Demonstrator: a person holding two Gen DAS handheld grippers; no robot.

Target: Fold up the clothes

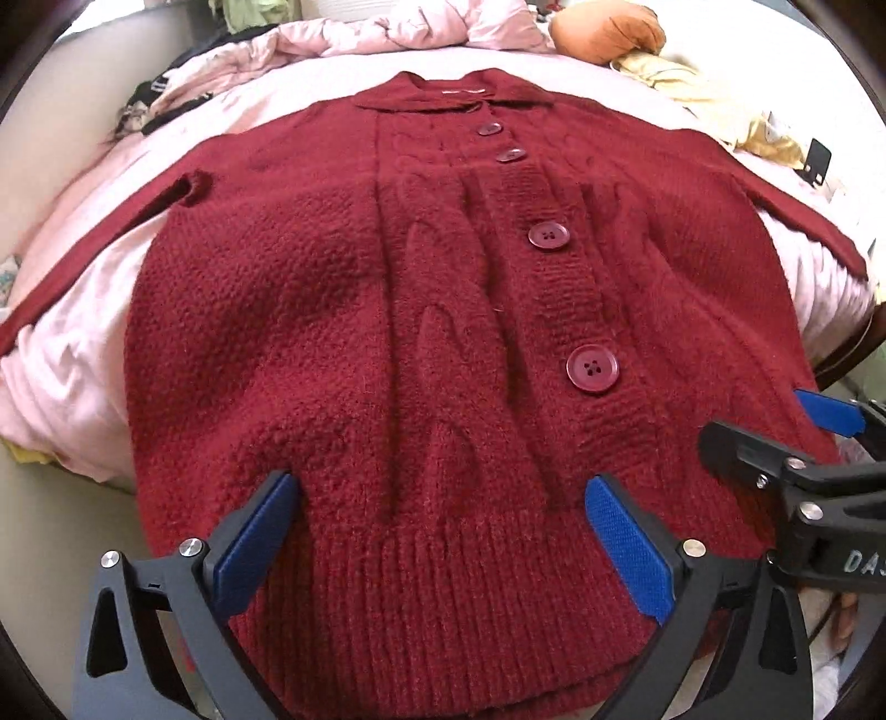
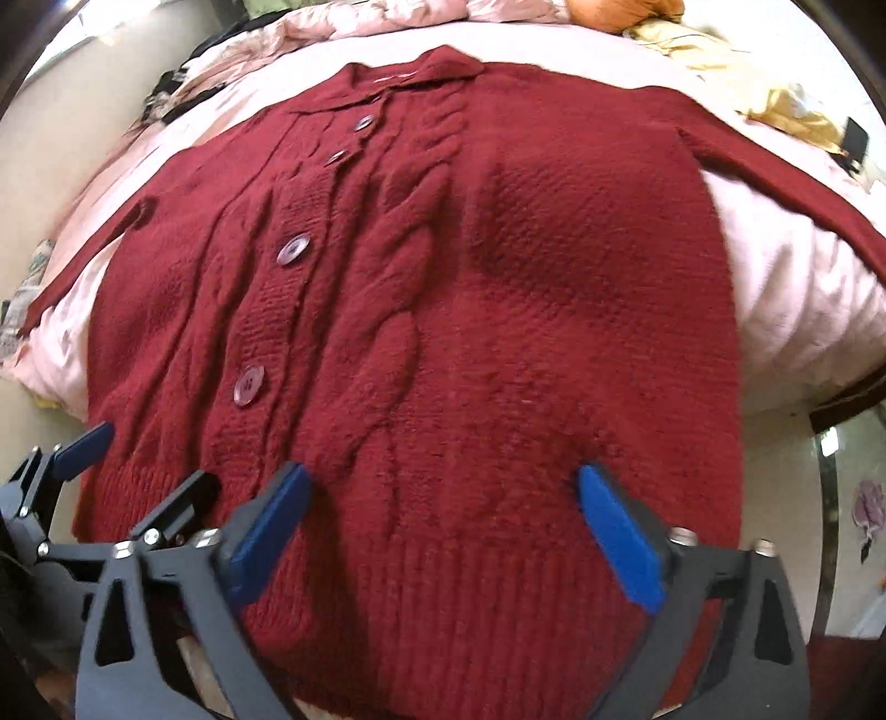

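A dark red cable-knit cardigan (image 1: 343, 310) (image 2: 554, 310) lies buttoned and front up on a pink bed sheet (image 1: 72, 354). Its collar is at the far end, its ribbed hem (image 1: 443, 587) is nearest me, and its sleeves spread to both sides. My left gripper (image 1: 443, 479) stands wide open over the hem's left half, its blue pads (image 1: 255, 543) tipping down onto the knit. My right gripper (image 2: 443, 471) is open just as wide over the hem's right half. Each gripper shows in the other's view: the right gripper (image 1: 769, 426) and the left gripper (image 2: 155, 457). Nothing is pinched.
A crumpled pink quilt (image 1: 387, 33) and an orange cushion (image 1: 609, 33) lie beyond the collar. Yellow cloth (image 1: 681, 77) sits at the far right, dark items (image 1: 149, 105) at the far left. The bed edge drops to the floor on the right (image 2: 786, 421).
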